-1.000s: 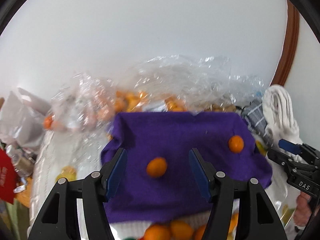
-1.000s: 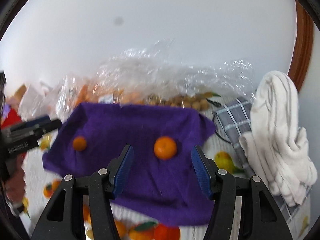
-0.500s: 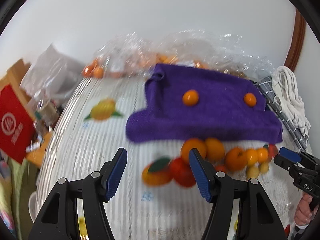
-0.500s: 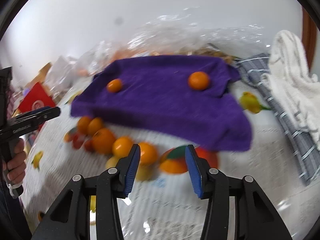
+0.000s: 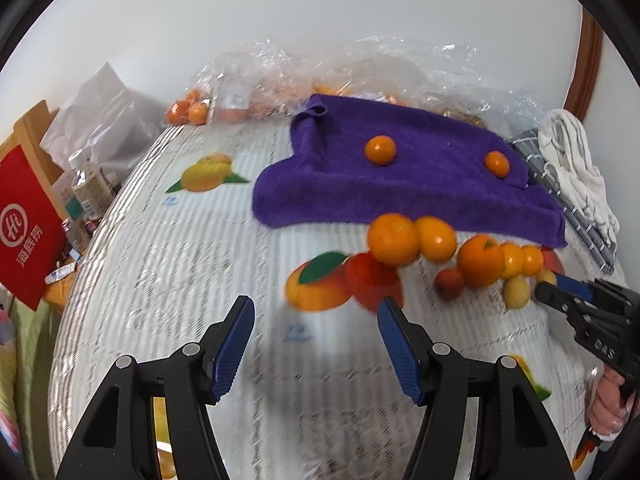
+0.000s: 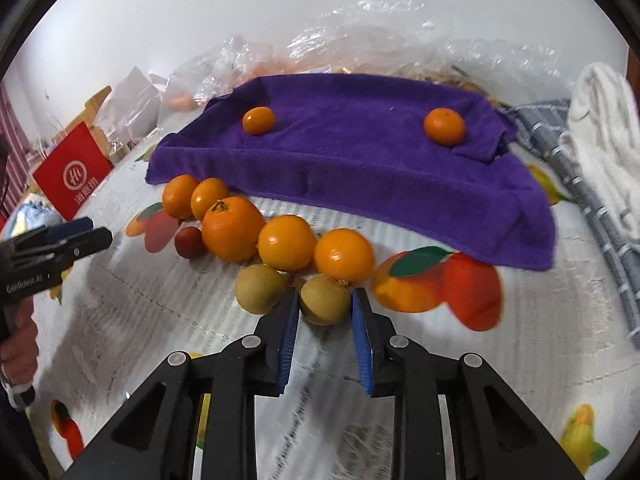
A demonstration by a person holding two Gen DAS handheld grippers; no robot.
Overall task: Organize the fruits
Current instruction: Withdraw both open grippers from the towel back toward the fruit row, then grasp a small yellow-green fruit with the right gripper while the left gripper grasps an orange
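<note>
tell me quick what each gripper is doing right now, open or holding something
Left gripper: open, holding nothing, above the tablecloth.
Right gripper: jaws closed in around a yellow-green fruit; a firm grip cannot be told.

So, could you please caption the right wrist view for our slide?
Right gripper closing around a yellow-brown fruit beside a row of oranges below the purple towel.

Two mandarins [image 6: 259, 120] [image 6: 444, 126] on towel [image 6: 360, 152], far side. Fruit row [image 6: 256, 236] just near of towel's edge. Bags [image 6: 360, 52] behind towel, cloths [image 6: 600, 140] right.
</note>
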